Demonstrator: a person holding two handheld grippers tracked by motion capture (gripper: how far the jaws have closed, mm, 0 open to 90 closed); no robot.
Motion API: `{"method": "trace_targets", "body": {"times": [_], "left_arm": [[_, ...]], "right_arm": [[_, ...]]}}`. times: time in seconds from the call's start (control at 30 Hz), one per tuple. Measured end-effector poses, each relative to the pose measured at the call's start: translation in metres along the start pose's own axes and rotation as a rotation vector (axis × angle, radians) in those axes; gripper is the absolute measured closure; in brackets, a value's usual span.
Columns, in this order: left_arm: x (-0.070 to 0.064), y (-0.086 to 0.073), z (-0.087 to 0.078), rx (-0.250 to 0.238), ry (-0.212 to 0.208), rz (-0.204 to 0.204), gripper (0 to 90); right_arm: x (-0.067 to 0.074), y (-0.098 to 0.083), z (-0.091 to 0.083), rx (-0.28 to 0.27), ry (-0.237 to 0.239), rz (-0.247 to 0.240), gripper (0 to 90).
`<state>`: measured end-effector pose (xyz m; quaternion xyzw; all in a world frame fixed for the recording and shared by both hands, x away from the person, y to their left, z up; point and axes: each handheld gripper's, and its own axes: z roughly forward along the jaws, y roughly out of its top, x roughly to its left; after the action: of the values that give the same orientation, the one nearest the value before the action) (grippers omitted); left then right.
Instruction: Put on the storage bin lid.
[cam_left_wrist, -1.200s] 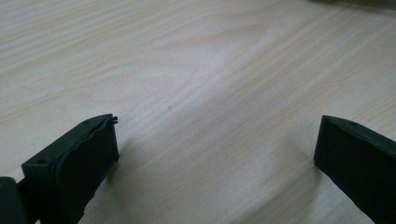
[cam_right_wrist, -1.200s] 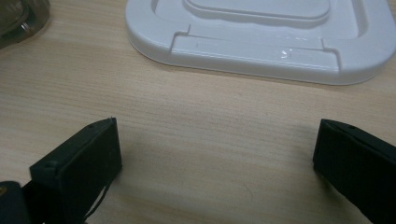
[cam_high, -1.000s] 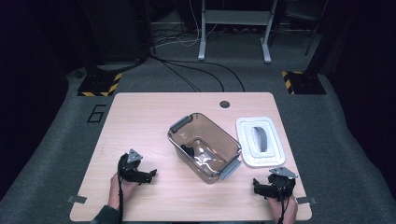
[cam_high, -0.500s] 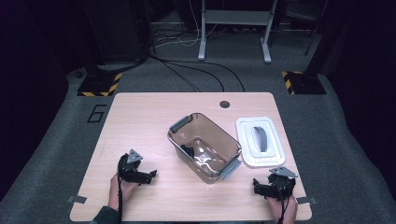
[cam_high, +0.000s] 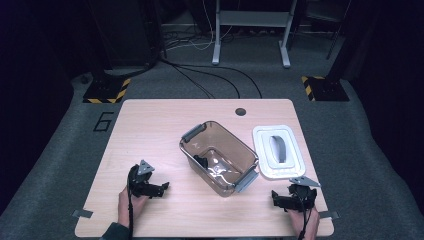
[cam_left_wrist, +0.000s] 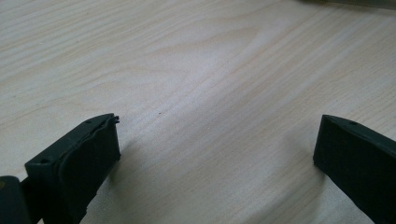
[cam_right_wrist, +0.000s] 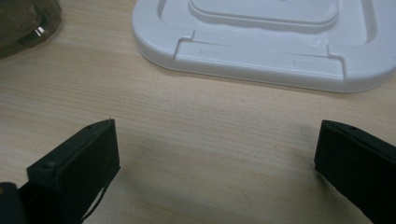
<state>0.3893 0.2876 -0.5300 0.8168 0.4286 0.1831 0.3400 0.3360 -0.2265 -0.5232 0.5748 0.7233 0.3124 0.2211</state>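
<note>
So both my tongs are just parked on the table right now. My left gripper (cam_high: 162, 187) sits near the front left of the table (cam_high: 150, 130), jaws spread wide with nothing between them, just bare light wood grain showing in the left gripper view. My right gripper (cam_high: 276, 199) is down at the front right corner, jaws equally wide apart and empty, resting low over the wood.

Closest thing to the right one is the white lid (cam_high: 278, 151), lying flat on the table just ahead of the jaws. It's a rounded rectangle with a raised step around the middle and a grey handle strip along its top; in the right gripper view its near edge (cam_right_wrist: 261, 60) is smooth and glossy, with a small notched tab section facing me.

Just left of the lid is the clear brownish bin (cam_high: 219, 156), sitting at an angle, open on top, grey latch handles at both ends. Something small and dark is inside, can't tell what it is. The bin's near corner is close to the lid but I can't tell if they touch.

Room-wise: the whole left half of the table is open wood, and there's a free strip along the front edge between my two hands. The right gripper is tight to the table's right front corner, with the lid ahead of it
</note>
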Motion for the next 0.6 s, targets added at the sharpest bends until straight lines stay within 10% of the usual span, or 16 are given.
{"method": "trace_targets", "body": {"times": [0.6], "left_arm": [[0.000,0.000,0.000,0.003,0.003,0.005,0.1]], "right_arm": [[-0.001,0.046,0.011,-0.009,0.015,-0.056,0.2]]}}
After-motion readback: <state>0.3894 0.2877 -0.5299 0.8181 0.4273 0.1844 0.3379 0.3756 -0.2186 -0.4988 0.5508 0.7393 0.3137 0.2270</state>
